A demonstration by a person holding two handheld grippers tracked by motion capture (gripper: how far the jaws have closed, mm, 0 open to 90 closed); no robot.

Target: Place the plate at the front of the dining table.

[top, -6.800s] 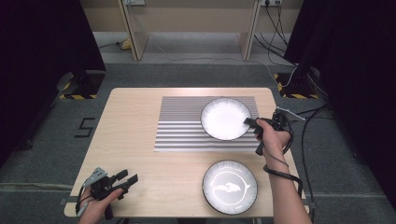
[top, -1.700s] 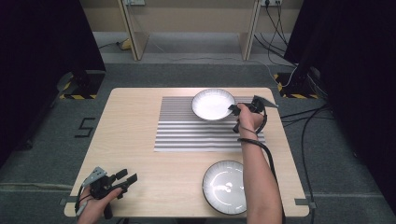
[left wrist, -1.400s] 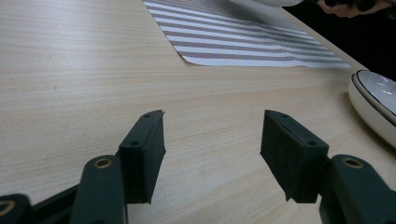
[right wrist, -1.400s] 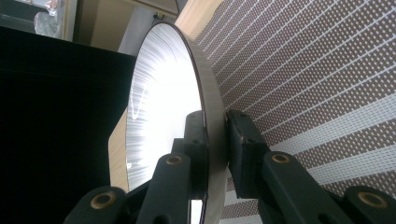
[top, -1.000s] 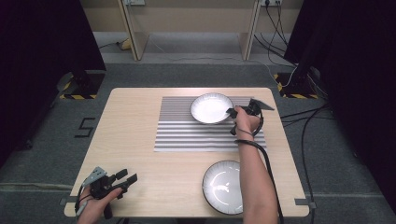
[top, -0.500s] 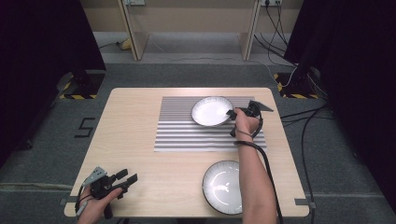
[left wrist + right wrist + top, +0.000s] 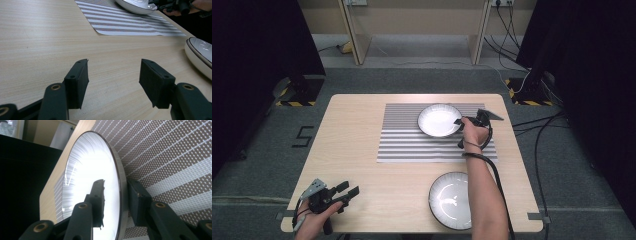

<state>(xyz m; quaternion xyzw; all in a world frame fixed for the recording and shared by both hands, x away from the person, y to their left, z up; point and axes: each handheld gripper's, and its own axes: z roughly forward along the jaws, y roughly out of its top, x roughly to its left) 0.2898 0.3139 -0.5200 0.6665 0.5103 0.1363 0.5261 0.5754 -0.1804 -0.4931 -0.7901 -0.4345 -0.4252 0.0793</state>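
Resting at the near left corner of the pale wooden desk (image 7: 357, 150), the left gripper (image 7: 343, 192) has its jaws apart, nothing between them. Centre: a brown-and-white striped woven placemat (image 7: 412, 145) carries a white shallow bowl with a dark rim (image 7: 439, 120) at its far edge. The right gripper (image 7: 460, 133) straddles that rim, jaws having just been opening, gaps showing either side. A second white dark-rimmed bowl (image 7: 451, 200) sits near the front edge.
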